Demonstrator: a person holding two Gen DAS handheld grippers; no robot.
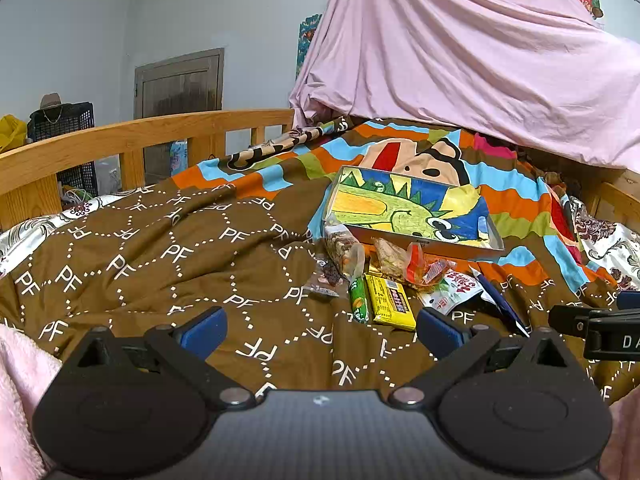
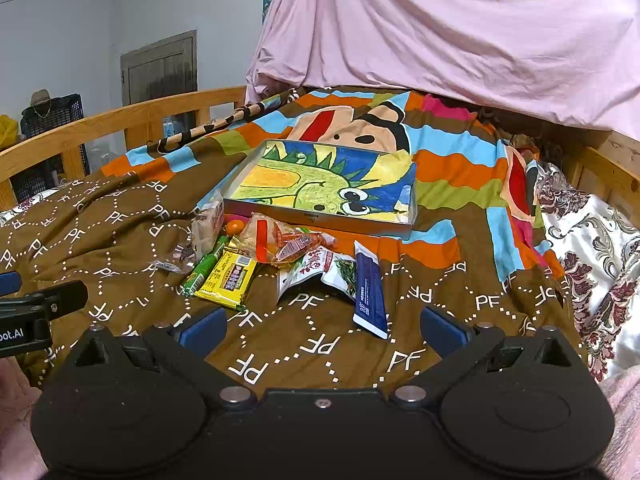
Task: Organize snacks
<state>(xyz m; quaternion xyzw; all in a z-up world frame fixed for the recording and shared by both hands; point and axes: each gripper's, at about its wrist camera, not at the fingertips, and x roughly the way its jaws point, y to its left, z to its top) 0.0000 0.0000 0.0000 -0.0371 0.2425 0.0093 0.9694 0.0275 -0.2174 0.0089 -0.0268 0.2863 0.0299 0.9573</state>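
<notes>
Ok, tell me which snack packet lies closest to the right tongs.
The dark blue flat packet, lying lengthwise toward the right tongs. Its white-edged end reaches nearer than the yellow packet or white pouch.

Your left wrist camera sits low over the brown quilt [image 1: 168, 248], looking forward between its spread blue fingers [image 1: 204, 332] toward the snack pile [image 1: 384, 276], which lies right of centre. Your right wrist camera rides beside it at a similar height, facing the same way, with the pile [image 2: 280, 256] nearer and left of centre. Both views share the shallow picture-lined box [image 1: 412, 212] [image 2: 324, 188] behind the snacks, the wooden bed rail [image 1: 132, 136] and the pink sheet [image 2: 440, 32]. Each catches the other gripper at its edge.
</notes>
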